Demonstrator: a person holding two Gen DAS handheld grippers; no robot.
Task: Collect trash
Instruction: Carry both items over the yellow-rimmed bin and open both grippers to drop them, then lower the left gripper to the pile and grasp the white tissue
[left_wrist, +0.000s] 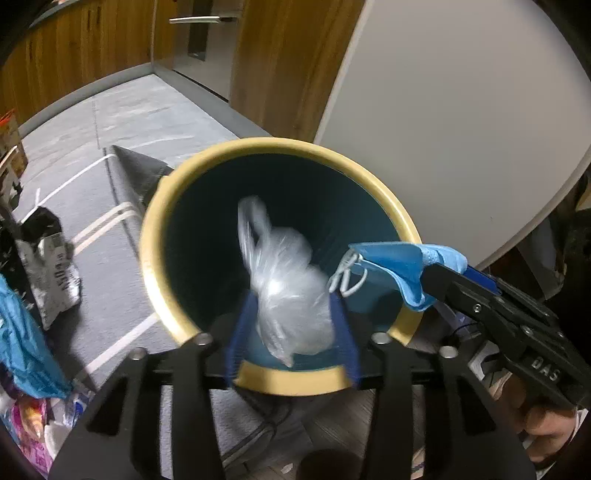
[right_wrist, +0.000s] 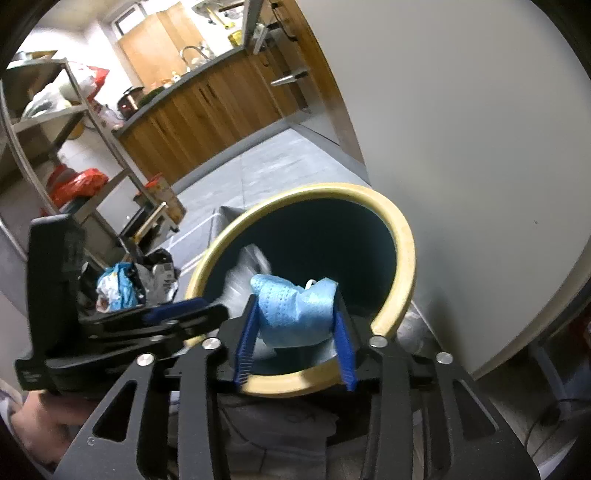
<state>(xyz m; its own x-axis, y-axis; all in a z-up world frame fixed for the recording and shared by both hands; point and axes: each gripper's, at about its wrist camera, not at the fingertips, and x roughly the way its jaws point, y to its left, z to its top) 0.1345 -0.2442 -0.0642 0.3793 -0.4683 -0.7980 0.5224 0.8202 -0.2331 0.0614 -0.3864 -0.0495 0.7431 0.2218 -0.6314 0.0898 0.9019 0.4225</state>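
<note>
A dark teal trash bin with a yellow rim (left_wrist: 162, 229) stands on the floor below both grippers; it also shows in the right wrist view (right_wrist: 402, 258). My left gripper (left_wrist: 293, 325) is shut on a crumpled clear plastic bag (left_wrist: 284, 280) over the bin's mouth. My right gripper (right_wrist: 297, 325) is shut on a blue face mask (right_wrist: 291, 310) over the bin's near rim. In the left wrist view the mask (left_wrist: 391, 262) hangs from the right gripper at the bin's right rim, its white ear loops dangling inside.
More trash lies on the grey floor left of the bin: a black and white wrapper (left_wrist: 51, 273), a blue bag (left_wrist: 22, 350), colourful packets (right_wrist: 118, 284). A white round table edge (left_wrist: 461, 129) is at right. Metal shelves (right_wrist: 55, 140) and wooden cabinets (right_wrist: 207, 107) stand beyond.
</note>
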